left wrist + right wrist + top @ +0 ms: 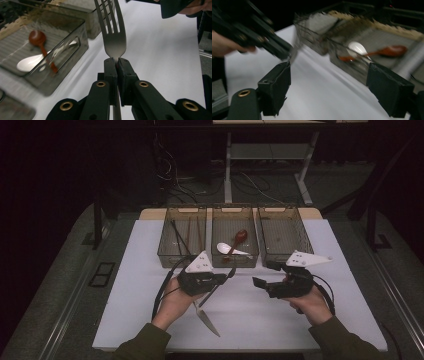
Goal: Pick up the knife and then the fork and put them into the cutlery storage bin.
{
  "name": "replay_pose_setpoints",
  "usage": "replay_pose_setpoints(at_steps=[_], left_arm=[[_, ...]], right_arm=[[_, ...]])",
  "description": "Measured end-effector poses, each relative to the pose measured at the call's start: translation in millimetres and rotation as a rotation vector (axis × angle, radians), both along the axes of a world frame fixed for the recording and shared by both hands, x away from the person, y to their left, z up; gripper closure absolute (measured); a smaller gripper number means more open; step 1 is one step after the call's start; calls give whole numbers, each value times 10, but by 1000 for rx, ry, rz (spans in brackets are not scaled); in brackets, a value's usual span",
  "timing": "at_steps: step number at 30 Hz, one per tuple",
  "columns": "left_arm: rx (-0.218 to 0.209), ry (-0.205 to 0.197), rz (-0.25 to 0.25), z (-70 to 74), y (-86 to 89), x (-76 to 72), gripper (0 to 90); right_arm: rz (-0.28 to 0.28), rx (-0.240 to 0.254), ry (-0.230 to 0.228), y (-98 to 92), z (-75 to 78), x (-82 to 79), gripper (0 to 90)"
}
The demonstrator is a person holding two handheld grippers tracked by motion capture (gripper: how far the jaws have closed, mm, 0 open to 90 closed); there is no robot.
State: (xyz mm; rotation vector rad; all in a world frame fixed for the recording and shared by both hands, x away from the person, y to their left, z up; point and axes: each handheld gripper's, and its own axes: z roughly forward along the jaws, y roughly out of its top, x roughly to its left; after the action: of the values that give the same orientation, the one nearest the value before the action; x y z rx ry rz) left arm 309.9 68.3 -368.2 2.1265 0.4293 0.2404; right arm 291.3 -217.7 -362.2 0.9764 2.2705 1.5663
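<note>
left gripper (117, 62) clamped on fork (112, 32) | right gripper (328, 82) jaws apart, nothing between | middle bin (235, 257): white spoon (227, 249), red-brown spoon (239, 238) | left bin (165, 252): chopsticks (179, 239)

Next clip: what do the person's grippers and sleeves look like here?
Both the left gripper and the right gripper are black, each topped by a pale grey three-cornered plate and trailing a black cable. The black jaw links carry brass-coloured rivets. The person wears dark olive sleeves.
</note>
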Motion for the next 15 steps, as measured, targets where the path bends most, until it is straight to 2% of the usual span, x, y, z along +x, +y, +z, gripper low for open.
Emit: replay_pose_setpoints(at_steps=[3, 12, 15], left_arm=[[-10, 1, -3, 0, -76, 25, 858], [-21, -7, -1, 11, -169, 71, 857], [-14, -18, 14, 15, -181, 70, 857]], right_arm=[[3, 37, 3, 136, 71, 60, 271], [-28, 48, 27, 372, 81, 254, 511], [-44, 39, 38, 420, 58, 311, 675]])
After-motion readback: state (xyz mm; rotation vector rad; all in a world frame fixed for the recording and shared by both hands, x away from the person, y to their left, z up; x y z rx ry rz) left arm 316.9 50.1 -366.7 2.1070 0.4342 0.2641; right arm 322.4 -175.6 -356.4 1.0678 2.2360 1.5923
